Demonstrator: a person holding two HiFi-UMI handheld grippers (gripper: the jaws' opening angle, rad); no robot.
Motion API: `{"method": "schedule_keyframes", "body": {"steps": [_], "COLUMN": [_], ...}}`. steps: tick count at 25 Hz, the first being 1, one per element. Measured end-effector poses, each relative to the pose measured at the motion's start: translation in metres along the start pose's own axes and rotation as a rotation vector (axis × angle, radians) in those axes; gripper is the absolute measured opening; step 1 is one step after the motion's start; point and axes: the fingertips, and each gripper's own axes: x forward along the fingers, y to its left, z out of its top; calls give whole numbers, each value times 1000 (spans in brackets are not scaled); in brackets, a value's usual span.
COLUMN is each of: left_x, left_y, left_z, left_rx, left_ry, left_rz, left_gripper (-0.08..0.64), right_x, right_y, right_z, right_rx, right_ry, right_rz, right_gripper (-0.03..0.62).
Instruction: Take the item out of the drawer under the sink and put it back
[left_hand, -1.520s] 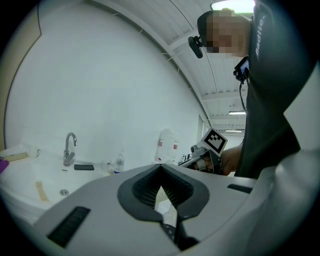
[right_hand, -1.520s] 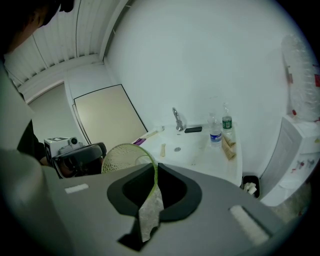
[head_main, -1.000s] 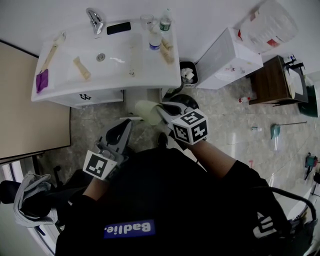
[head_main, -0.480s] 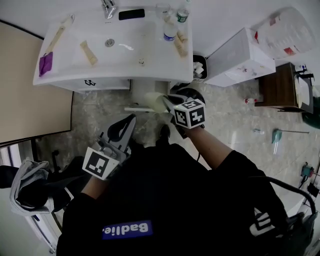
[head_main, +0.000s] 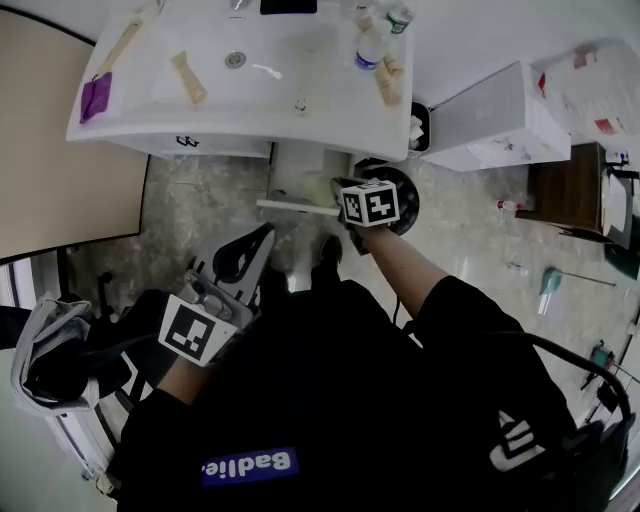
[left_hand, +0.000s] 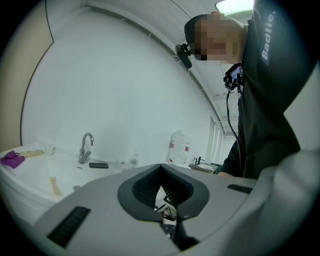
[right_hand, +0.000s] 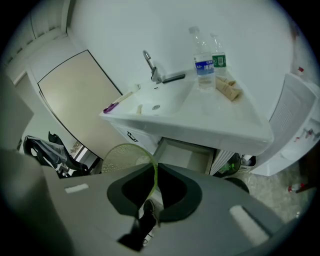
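Note:
My right gripper (head_main: 337, 190) is shut on the rim of a pale green round disc (head_main: 317, 187) and holds it over the open white drawer (head_main: 297, 176) under the sink (head_main: 200, 135). In the right gripper view the disc (right_hand: 121, 158) stands on edge, its green rim pinched between the jaws of the right gripper (right_hand: 154, 200), and the drawer (right_hand: 187, 155) gapes just beyond it. My left gripper (head_main: 262, 238) hangs lower left, away from the drawer, its jaws together on nothing. In its own view the left gripper (left_hand: 162, 216) points up at the wall.
Two water bottles (right_hand: 204, 59), a tap (right_hand: 150, 65), a purple cloth (head_main: 96, 98) and tubes lie on the sink top. A small bin (head_main: 418, 126) and a white cabinet (head_main: 500, 115) stand to the right, with a black round base (head_main: 402, 195) on the floor beside the drawer.
My right gripper has carried the green disc forward, from in front of the cabinet to over the open drawer. The left gripper has stayed in place.

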Motion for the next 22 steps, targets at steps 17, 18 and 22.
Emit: {"method": "schedule_keyframes", "body": {"steps": [17,18,22], "left_x": [-8,-10,-18], "left_y": [22,24,30], "left_z": [-11,-13,-21], "left_rx": [-21,-23,-39], "left_ry": [37,40,57], "left_rz": [54,60,88], "left_gripper": [-3,-3,-3], "right_x": [110,116,136], "right_y": [-75,-77,-81], "right_z": [-57,-60,-69], "right_rx": [69,65,69], "right_ry": [257,268,303], "right_rz": [-199,-205,-224], "right_gripper": [21,21,21]}}
